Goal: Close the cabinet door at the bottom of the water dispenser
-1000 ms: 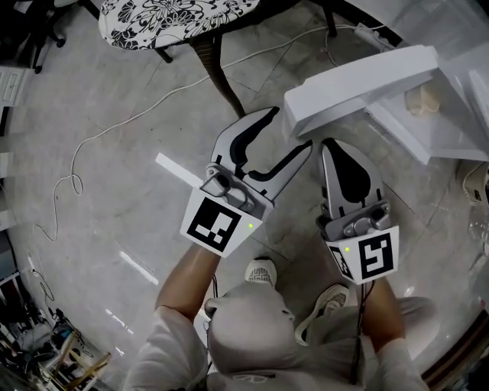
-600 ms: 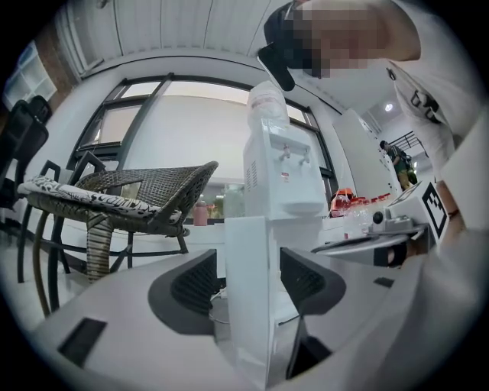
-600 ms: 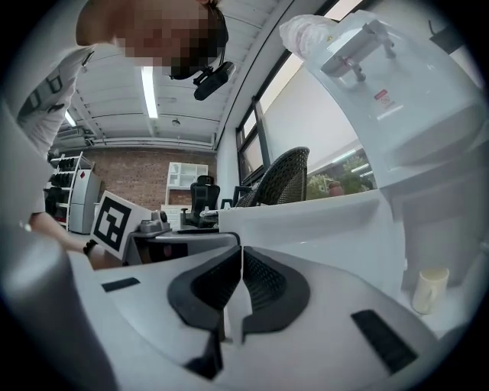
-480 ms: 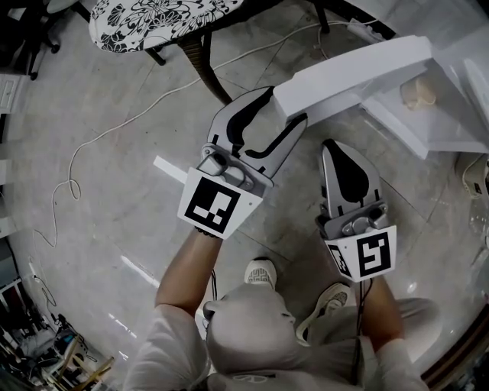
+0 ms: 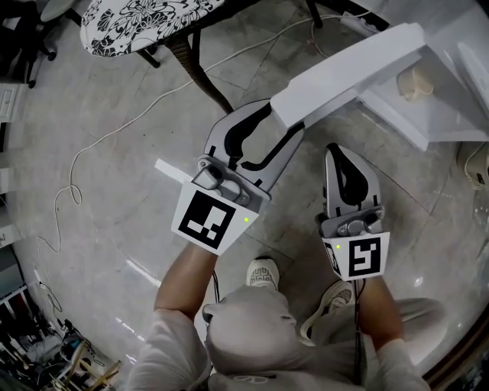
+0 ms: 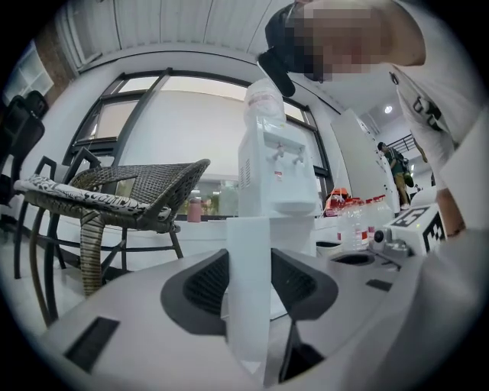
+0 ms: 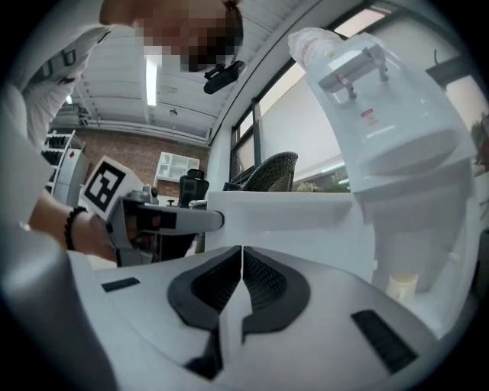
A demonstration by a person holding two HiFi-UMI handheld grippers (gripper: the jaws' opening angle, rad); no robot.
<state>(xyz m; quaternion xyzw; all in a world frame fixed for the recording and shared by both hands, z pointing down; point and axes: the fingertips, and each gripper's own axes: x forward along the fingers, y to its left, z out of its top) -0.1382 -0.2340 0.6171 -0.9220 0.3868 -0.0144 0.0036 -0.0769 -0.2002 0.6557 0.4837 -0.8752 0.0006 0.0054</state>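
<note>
The cabinet door (image 5: 344, 72) stands swung wide open from the bottom of the water dispenser (image 5: 451, 84). It looks like a light, stiff, smooth panel, best taken at its free edge. There the left gripper (image 5: 284, 118), whose jaws have just been closing, pinches it. The right gripper (image 5: 338, 153) hovers beside it, closed on nothing.

Open cabinet door (image 5: 344, 72) ahead, wicker chair (image 5: 137, 19) beyond, free floor (image 5: 114, 206) left

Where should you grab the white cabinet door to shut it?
Grip the cabinet door by its thin free end, coming edge-on so one jaw goes each side of the flat panel. The left gripper has just been closing its jaws there.
</note>
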